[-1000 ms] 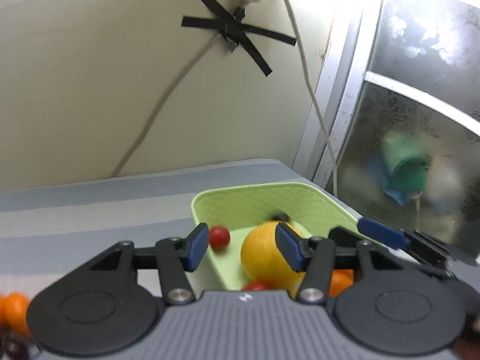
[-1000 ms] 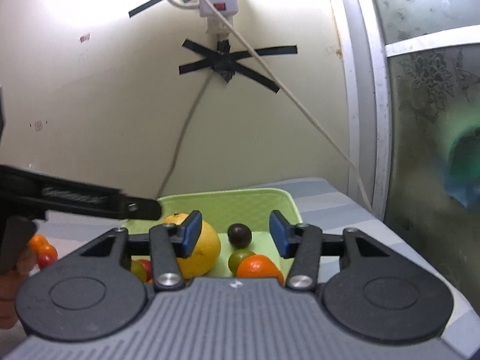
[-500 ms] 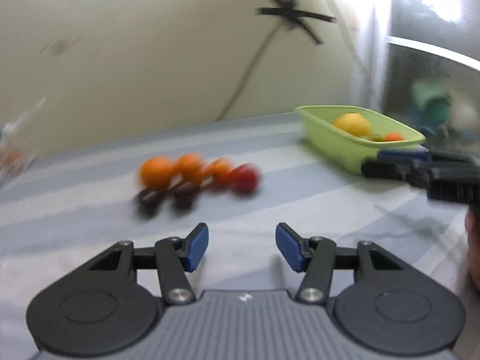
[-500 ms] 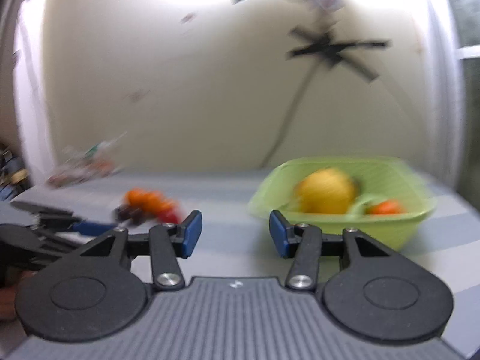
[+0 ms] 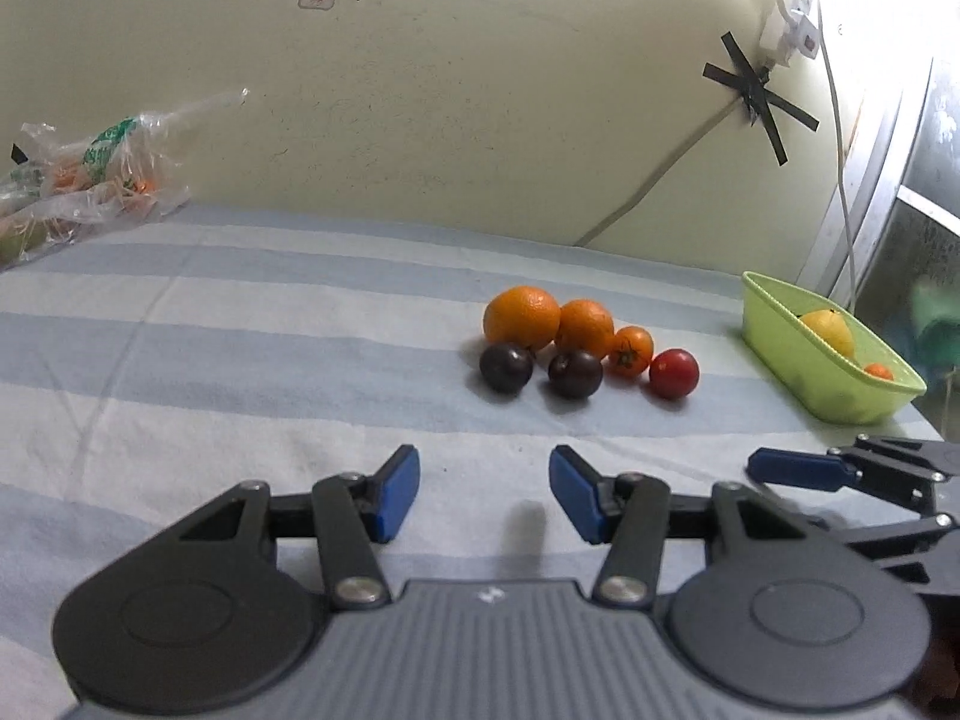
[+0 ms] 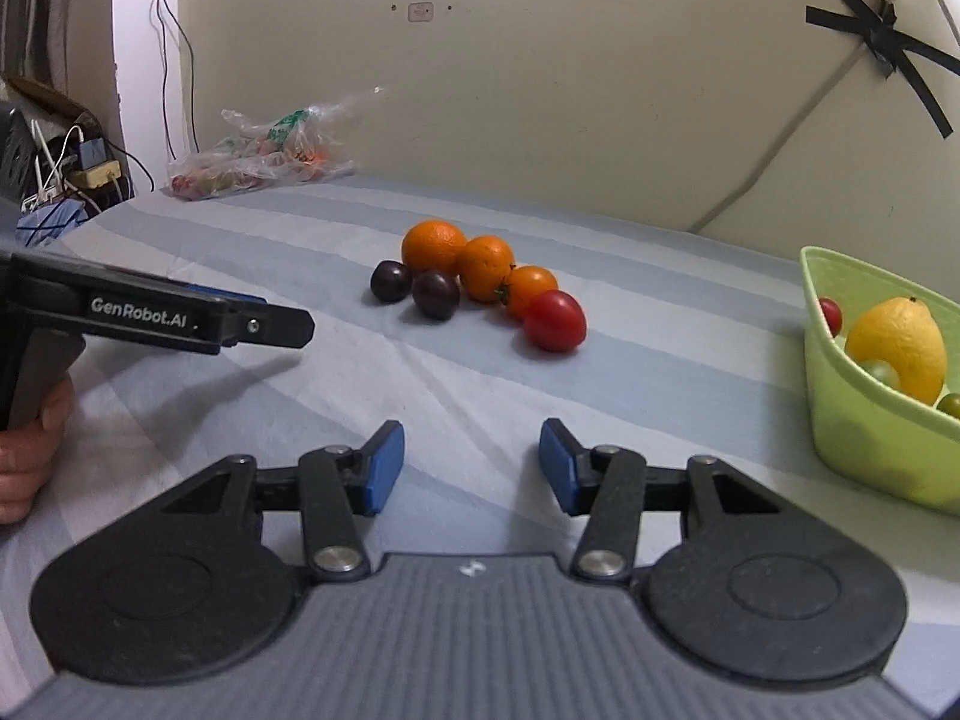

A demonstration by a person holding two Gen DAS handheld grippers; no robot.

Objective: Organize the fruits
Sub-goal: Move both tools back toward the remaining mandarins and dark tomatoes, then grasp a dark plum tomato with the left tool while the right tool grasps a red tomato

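Note:
A cluster of fruit lies on the striped cloth: two oranges [image 5: 521,317] [image 6: 433,245], a small orange tomato [image 5: 629,350], a red tomato [image 5: 674,373] [image 6: 554,320] and two dark plums [image 5: 506,366] [image 6: 435,294]. A green basket [image 5: 780,354] [image 6: 840,420] at the right holds a lemon [image 6: 897,348] and small fruits. My left gripper [image 5: 483,492] is open and empty, short of the cluster. My right gripper [image 6: 471,465] is open and empty, between cluster and basket.
A clear plastic bag [image 5: 90,180] [image 6: 264,150] of produce lies at the far left against the wall. A taped cable and power strip [image 5: 792,18] hang on the wall. Wires and a charger [image 6: 84,162] sit beyond the left edge.
Both grippers have pulled back from over the green basket and swung left; the loose fruit cluster is now in front of them. Both stayed open and empty.

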